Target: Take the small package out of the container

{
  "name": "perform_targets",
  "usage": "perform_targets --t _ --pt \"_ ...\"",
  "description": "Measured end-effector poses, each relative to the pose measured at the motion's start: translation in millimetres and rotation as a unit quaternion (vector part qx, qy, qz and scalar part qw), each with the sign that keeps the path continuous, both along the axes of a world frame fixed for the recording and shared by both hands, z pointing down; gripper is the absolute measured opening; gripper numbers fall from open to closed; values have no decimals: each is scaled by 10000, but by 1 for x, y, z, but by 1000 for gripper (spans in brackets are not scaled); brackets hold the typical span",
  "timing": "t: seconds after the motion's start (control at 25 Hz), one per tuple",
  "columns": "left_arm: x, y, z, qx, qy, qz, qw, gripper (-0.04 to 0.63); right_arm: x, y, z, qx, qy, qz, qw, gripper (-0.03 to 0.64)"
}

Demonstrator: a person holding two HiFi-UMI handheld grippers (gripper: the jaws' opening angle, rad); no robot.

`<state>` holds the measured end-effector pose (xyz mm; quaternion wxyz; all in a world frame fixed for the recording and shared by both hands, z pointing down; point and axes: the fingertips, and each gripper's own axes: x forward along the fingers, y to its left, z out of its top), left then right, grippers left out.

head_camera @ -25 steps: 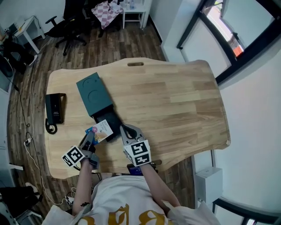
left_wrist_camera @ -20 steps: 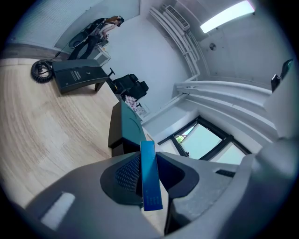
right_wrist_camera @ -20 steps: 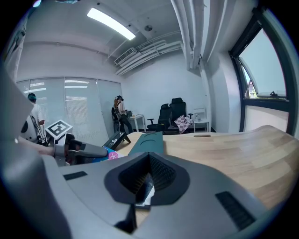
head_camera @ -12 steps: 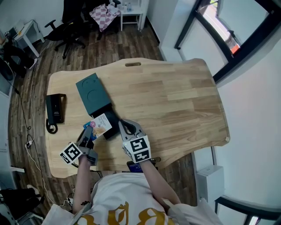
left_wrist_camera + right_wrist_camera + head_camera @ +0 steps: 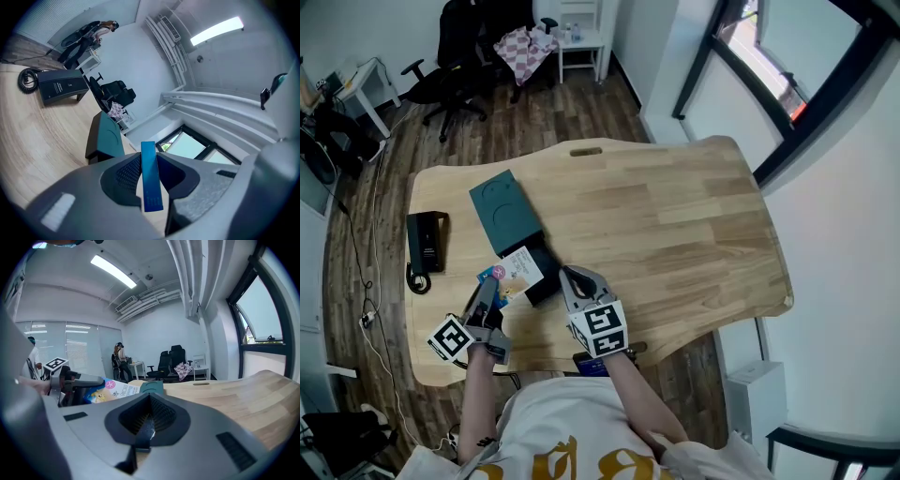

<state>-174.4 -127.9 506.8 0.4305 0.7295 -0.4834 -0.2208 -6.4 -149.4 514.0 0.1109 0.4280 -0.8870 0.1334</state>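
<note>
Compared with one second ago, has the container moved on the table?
No. The container lies as before beside the phone, with the same gap and the same angle.

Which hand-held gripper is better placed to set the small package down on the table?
Left. The left hand-held gripper clamps the small blue-and-white package, so it probably only needs lowering. The right hand-held gripper is shut on a thin dark strip by the black tray.

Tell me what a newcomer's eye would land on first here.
The small package, white and blue with a pink spot, stands out, clamped in the left gripper near the table's front edge. Beside it the teal container lies with its black tray slid out, the right gripper pinching its end.
</note>
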Motion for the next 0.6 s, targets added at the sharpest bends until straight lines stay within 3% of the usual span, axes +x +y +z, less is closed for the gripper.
perform_targets --t 0.24,0.6 --pt "-11 -2 -8 166 313 -36 9994 95 -3 4 -3 87 20 -53 9999 5" --pt "5 2 -28 305 440 565 9970 95 0 0 -18 271 65 30 9996 5"
